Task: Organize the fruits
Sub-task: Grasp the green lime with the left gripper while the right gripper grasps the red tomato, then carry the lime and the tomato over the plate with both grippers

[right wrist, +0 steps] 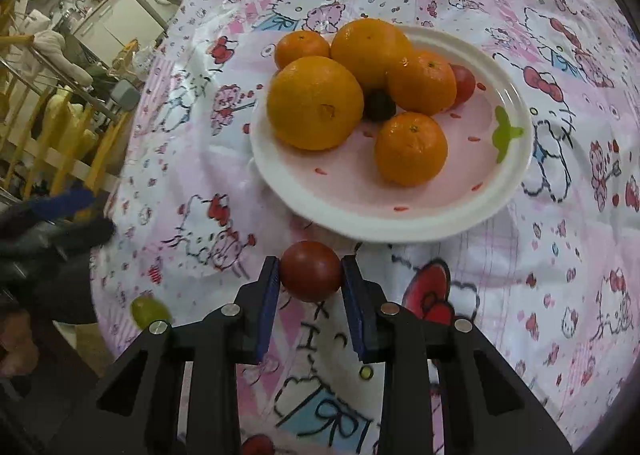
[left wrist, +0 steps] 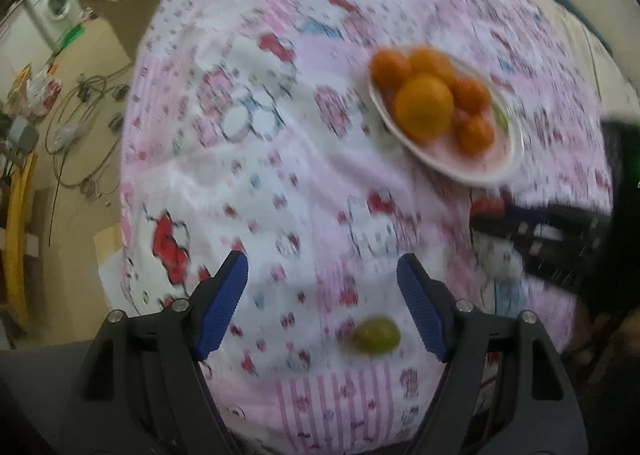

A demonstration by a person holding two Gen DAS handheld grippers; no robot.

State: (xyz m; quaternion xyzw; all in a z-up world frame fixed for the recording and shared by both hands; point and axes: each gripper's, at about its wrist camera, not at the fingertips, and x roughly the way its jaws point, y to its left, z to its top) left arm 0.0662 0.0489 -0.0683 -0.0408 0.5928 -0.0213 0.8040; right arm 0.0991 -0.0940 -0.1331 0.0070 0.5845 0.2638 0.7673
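Right gripper [right wrist: 310, 273] pinching red fruit [right wrist: 310, 270] beside plate [right wrist: 516, 175] of oranges [right wrist: 315, 103] | left gripper [left wrist: 322, 267] spread above green grape [left wrist: 376, 336].

My right gripper [right wrist: 310, 275] has matt black plastic arms, ribbed blue pads [right wrist: 269, 309] and bright metal pins; the tomato [right wrist: 311, 270] is smooth and glossy, the plate [right wrist: 384, 221] glossy white, the tablecloth [right wrist: 540, 255] shiny plastic
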